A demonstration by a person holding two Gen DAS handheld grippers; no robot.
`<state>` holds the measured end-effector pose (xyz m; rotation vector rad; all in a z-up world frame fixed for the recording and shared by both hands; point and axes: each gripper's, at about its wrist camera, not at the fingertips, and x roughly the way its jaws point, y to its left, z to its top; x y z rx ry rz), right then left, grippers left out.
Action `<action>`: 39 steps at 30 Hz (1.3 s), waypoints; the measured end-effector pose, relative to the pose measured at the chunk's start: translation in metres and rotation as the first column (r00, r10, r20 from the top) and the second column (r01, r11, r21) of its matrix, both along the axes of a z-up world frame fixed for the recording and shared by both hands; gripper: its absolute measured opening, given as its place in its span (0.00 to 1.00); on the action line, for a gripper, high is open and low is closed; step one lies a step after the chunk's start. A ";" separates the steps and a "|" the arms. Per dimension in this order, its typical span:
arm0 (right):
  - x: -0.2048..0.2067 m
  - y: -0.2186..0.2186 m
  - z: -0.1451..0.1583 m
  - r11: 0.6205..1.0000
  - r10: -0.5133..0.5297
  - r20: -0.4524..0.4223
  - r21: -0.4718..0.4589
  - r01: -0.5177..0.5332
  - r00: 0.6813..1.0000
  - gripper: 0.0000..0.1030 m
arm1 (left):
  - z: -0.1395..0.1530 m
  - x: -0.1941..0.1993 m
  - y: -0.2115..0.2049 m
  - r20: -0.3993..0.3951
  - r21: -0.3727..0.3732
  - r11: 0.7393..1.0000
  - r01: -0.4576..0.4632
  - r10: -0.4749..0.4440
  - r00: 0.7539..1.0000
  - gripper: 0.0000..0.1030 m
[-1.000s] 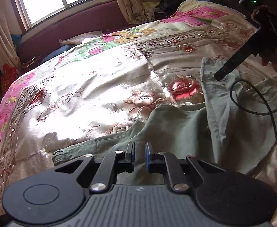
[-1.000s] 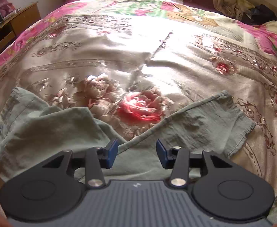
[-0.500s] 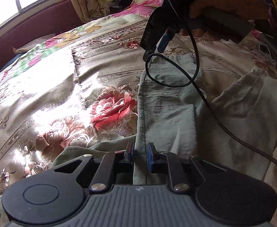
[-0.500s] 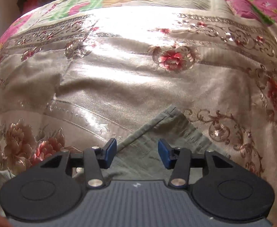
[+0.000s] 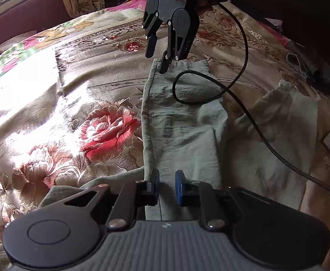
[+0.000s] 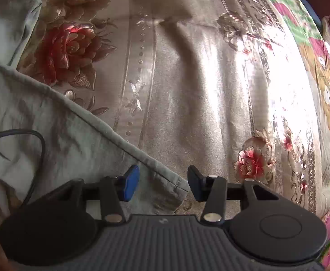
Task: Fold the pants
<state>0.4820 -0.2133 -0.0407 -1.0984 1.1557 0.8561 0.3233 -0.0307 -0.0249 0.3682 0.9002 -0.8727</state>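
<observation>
The grey-green pants [image 5: 180,126] lie on the flowered bedspread [image 5: 74,90], one leg stretched away from me and the other [image 5: 284,122] splayed to the right. My left gripper [image 5: 166,186] sits low over the near part of the straight leg, jaws a narrow gap apart with cloth between them. My right gripper [image 5: 157,61] hovers over that leg's far hem, open. In the right wrist view the right gripper [image 6: 163,184] is open with the hem corner [image 6: 165,187] lying between its fingers.
A black cable [image 5: 244,103] hangs from the right gripper and loops across the pants. The window and maroon headboard [image 5: 25,20] are at the far left. Clutter lies at the bed's right edge [image 5: 318,72].
My right gripper moved along the leg to its far hem and turned over it. My left gripper shifted right onto the near part of the same leg.
</observation>
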 end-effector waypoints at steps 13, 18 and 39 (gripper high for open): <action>-0.035 0.011 -0.021 0.989 0.004 -0.052 -0.145 -0.012 0.999 0.02 | -0.003 0.009 0.005 0.004 -0.009 0.998 -0.060 0.060 0.998 0.31; -0.070 -0.010 0.042 0.988 -0.149 0.097 -0.035 0.153 0.984 0.01 | 0.004 0.003 0.000 0.027 0.016 0.998 -0.055 0.054 0.998 0.31; -0.335 -0.130 0.037 0.793 -0.607 0.071 0.119 0.598 0.791 0.03 | 0.001 -0.135 -0.087 0.026 0.241 0.913 0.330 -0.346 0.938 0.30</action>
